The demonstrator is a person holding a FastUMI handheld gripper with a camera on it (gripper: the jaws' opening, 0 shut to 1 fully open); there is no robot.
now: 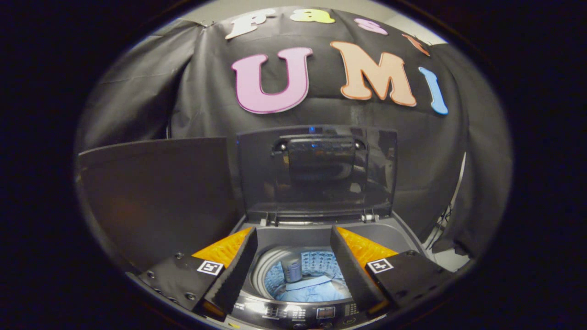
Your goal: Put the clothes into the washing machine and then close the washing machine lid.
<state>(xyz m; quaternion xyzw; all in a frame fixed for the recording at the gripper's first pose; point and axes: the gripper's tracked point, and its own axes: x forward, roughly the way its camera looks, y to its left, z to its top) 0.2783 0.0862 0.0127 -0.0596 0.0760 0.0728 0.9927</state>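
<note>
In the gripper view, your gripper [293, 270] hung with its fingers [229, 275] spread wide and nothing between them, poised above the mouth of the washing machine [394, 233]. The clothes [316, 288], a pale blue bundle, already lay down inside the drum [263, 270], seen between and just beyond your fingertips, with the blue agitator post beside them. The lid [316, 169] stood upright at the back on its hinges, its handle facing you, so by my reading the loading was done and the closing was what remained. The risks, as I judged them: the lid leaned back past its balance point, so a push on its smooth dark face could have slid off without tipping it; you would have wanted a fingertip hooked over the top edge or the handle. Once tipped it could have dropped under its own weight and slammed, or caught your fingers against the rim if you lingered over the opening. Whether any cloth draped near the rim I could not tell, and a stray fold there would have kept the lid from seating. As for writing, the control panel [298, 314] carried small white markings and a little display, too small to read; each finger bore a square black-and-white marker [210, 267], no brand was legible anywhere
</note>
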